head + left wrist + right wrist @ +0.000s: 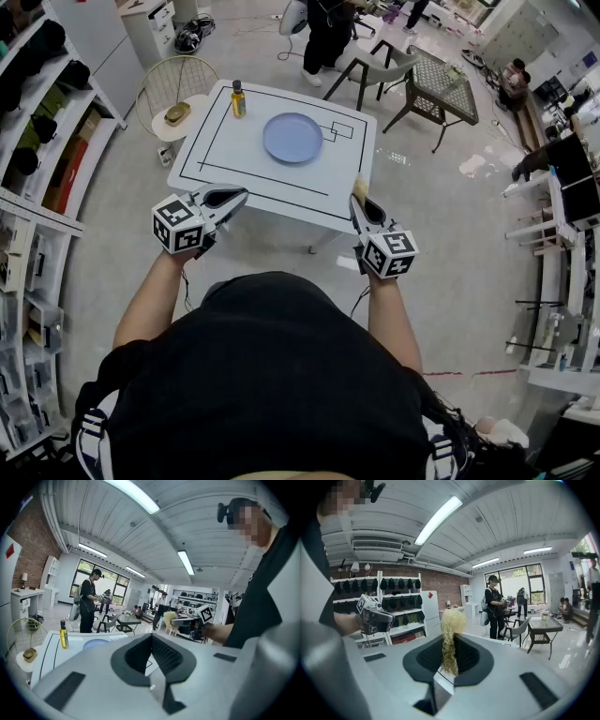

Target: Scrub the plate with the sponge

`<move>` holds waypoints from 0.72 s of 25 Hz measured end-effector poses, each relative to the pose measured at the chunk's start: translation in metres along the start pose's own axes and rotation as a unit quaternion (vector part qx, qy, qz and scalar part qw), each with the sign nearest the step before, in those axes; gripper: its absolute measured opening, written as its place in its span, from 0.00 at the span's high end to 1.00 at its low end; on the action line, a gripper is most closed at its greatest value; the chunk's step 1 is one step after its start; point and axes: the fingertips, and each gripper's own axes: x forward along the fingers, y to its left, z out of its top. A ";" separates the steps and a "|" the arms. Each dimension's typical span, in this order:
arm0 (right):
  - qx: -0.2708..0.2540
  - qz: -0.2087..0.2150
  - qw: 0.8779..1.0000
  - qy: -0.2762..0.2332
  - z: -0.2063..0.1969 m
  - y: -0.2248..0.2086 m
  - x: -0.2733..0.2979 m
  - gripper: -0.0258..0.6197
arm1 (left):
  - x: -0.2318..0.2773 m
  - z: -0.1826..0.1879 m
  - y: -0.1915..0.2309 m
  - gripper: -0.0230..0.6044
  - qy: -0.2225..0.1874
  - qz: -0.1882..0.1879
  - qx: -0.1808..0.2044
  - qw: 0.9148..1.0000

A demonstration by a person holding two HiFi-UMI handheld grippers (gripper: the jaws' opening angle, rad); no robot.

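A round pale-blue plate (292, 138) lies empty on the white table (234, 159), with a small yellow bottle (238, 99) at the table's far left. My right gripper (360, 195) hovers over the table's near right edge, shut on a yellow fibrous sponge (361, 186). In the right gripper view the sponge (451, 630) stands up from between the closed jaws of that gripper (449, 641). My left gripper (236, 196) hangs just off the near left edge, shut with nothing in it. In the left gripper view (151, 639) the plate (96, 643) and bottle (63, 634) lie ahead.
A round side table with a wire basket and a gold object (176, 114) stands left of the table. Shelving (37, 141) lines the left wall. Chairs and a mesh-topped table (441, 84) stand behind, with a person (328, 33) beside them.
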 end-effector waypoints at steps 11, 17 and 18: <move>0.020 -0.005 1.000 -0.012 0.006 -0.019 0.008 0.90 | 0.010 0.001 0.008 0.95 0.006 0.015 -0.006 1.000; 0.021 0.008 1.000 -0.013 0.010 -0.015 0.018 0.90 | 0.002 -0.001 0.013 0.95 0.004 0.030 -0.013 0.999; 0.021 0.010 1.000 -0.011 0.010 -0.014 0.021 0.90 | 0.000 -0.002 0.015 0.95 0.004 0.032 -0.015 0.999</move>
